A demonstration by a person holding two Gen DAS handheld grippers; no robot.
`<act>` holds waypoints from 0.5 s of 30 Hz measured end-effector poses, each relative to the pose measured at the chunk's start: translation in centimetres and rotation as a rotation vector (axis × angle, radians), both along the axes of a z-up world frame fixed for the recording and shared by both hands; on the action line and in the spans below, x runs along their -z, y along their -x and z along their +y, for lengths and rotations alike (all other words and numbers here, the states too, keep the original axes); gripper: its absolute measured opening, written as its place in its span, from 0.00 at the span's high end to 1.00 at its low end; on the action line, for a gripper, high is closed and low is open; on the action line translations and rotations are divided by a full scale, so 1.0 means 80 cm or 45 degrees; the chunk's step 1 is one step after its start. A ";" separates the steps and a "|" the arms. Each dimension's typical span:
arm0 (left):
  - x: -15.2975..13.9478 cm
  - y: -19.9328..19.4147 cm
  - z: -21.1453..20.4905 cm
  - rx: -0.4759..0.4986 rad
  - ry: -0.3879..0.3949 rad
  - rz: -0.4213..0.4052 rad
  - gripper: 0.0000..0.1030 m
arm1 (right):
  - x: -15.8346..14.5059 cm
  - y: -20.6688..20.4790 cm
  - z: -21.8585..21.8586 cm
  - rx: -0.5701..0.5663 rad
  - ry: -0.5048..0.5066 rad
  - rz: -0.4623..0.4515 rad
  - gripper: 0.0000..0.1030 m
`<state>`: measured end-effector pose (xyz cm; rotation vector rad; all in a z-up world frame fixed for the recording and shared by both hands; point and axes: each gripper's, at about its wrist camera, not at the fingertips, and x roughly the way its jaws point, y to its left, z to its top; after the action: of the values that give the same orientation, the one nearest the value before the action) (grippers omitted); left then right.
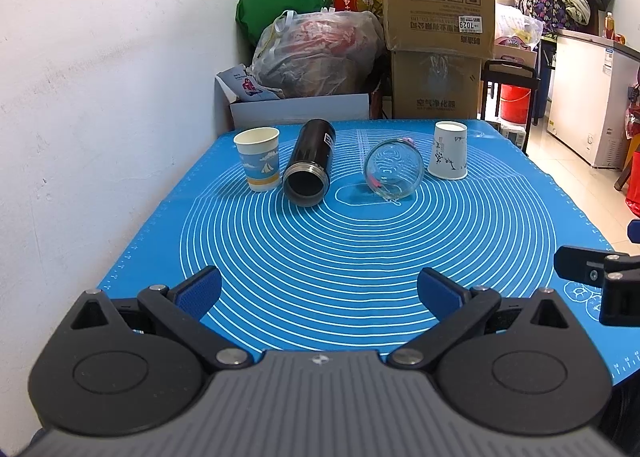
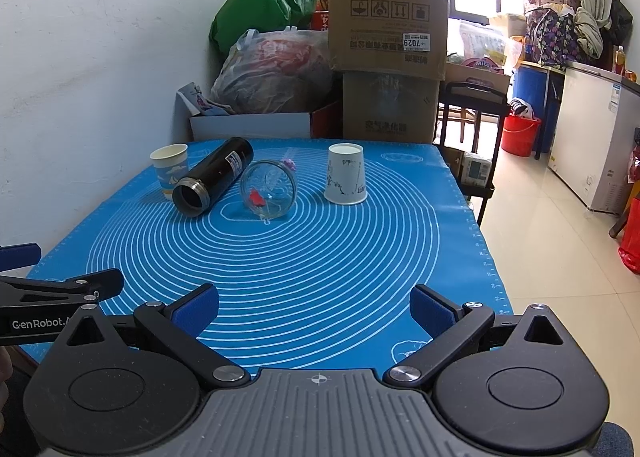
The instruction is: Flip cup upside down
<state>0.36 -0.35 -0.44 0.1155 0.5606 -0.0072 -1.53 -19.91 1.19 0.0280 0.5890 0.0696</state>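
Note:
A paper cup with a sailboat print point(image 1: 259, 158) point(image 2: 171, 169) stands upright at the far left of the blue mat point(image 1: 320, 257) point(image 2: 280, 257). A black flask point(image 1: 309, 162) point(image 2: 214, 179) lies on its side, mouth towards me. A clear glass cup point(image 1: 393, 169) point(image 2: 269, 190) lies on its side. A white paper cup point(image 1: 449, 150) point(image 2: 346, 173) stands upside down at the far right. My left gripper point(image 1: 319, 293) and my right gripper point(image 2: 315, 307) are open and empty, low over the near part of the mat, far from the cups.
A white wall runs along the left. Cardboard boxes point(image 1: 438, 17) point(image 2: 388, 17), plastic bags point(image 1: 316, 53) and a green bag stand behind the table. A black cart, a red bucket point(image 2: 520, 133) and a white freezer point(image 2: 592, 137) stand on the tiled floor at the right.

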 end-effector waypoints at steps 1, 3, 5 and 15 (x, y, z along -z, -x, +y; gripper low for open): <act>0.000 0.000 0.000 0.000 0.000 0.001 0.00 | 0.000 0.000 0.000 0.000 0.000 0.000 0.00; 0.000 -0.001 -0.001 0.001 -0.001 0.002 0.00 | 0.000 -0.001 0.000 0.001 0.000 0.001 0.00; 0.000 -0.001 -0.001 0.001 -0.001 0.001 0.00 | 0.000 0.000 0.000 0.001 -0.001 0.001 0.00; 0.001 -0.001 -0.002 0.001 -0.006 0.006 0.00 | 0.002 -0.002 -0.002 0.001 -0.002 0.006 0.00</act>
<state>0.45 -0.50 -0.52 0.1202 0.5649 -0.0073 -1.40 -20.10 1.03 0.0302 0.5933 0.0694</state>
